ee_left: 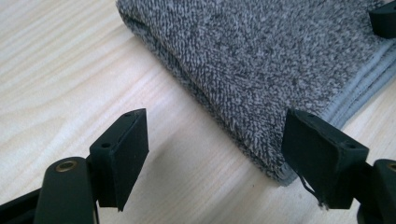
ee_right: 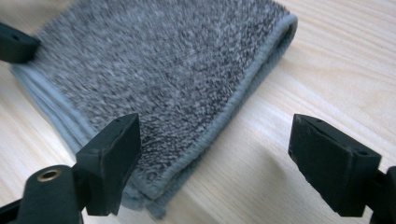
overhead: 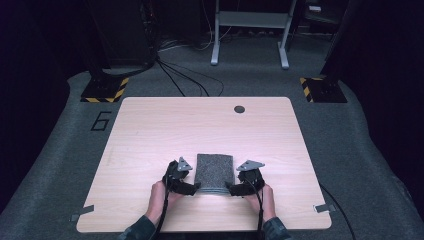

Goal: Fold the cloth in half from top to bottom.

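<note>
A folded grey towel (overhead: 215,172) lies flat on the wooden table (overhead: 150,135), near its front edge. My left gripper (overhead: 196,187) sits at the towel's near left corner, held by a hand. In the left gripper view its jaws stand wide apart around that corner of the towel (ee_left: 261,60), nothing pinched; gripper midpoint (ee_left: 224,144). My right gripper (overhead: 229,187) sits at the near right corner. In the right gripper view it is open (ee_right: 215,154), one jaw over the towel (ee_right: 173,70), the other over bare wood.
A small round cable hole (overhead: 239,109) is in the table near its far edge. Tape tabs (overhead: 82,212) mark the front corners. Beyond the table lie grey carpet, cables, a white desk frame (overhead: 250,30) and yellow-black striped bases (overhead: 105,90).
</note>
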`<state>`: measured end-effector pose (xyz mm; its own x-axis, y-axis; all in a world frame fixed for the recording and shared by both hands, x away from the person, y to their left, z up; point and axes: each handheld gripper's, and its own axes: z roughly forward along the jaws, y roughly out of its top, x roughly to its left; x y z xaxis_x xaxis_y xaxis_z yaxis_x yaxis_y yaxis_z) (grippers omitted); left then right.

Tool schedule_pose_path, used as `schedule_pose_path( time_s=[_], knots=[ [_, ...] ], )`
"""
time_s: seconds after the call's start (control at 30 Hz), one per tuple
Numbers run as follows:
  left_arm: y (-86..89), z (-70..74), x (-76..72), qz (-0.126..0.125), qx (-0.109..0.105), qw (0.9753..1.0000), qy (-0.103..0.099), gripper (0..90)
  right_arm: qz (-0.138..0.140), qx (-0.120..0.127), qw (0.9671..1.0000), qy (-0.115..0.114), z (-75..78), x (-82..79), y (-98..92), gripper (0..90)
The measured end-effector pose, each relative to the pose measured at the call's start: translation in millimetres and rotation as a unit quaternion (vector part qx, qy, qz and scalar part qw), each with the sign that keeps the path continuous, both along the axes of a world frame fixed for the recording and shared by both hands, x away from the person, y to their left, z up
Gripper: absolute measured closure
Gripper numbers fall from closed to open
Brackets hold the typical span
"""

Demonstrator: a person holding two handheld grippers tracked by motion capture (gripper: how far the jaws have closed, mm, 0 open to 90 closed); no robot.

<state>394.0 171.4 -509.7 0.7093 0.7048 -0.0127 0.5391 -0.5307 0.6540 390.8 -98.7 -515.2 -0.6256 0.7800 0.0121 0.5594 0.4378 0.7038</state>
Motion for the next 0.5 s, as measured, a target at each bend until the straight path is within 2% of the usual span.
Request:
schedule_pose_path(
  time_s=[0.07,0.17,0.33,0.37,0.4,0.5],
  knots=[
    [-0.6,-1.7,-1.4,0.0,0.0,1.0,0.0,22.9,0.002,-0.007,1.0,-0.002,-2.1,0.5,-0.2,16.5],
    [-2.0,-4.7,-4.3,0.009,0.001,0.9999,-0.011,23.0,0.0,-0.012,0.9999,-0.003,-4.2,0.9,-0.4,15.8],
    [-0.4,-7.5,-10.3,0.014,0.0,0.9995,-0.027,21.9,0.004,-0.01,0.9999,-0.011,-7.0,0.7,-1.7,14.0],
    [-0.5,-7.6,-11.9,0.016,0.0,0.9995,-0.028,21.8,0.0,-0.007,1.0,-0.004,-7.1,0.2,-1.6,13.7],
    [-0.6,-7.9,-13.0,0.017,0.002,0.9993,-0.032,21.8,0.012,-0.012,0.9998,-0.009,-7.6,2.2,-3.8,13.0],
    [-1.2,-8.4,-15.7,0.022,0.002,0.9991,-0.037,21.8,0.004,-0.003,1.0,0.001,-9.1,4.6,-3.9,8.1]
  ],
)
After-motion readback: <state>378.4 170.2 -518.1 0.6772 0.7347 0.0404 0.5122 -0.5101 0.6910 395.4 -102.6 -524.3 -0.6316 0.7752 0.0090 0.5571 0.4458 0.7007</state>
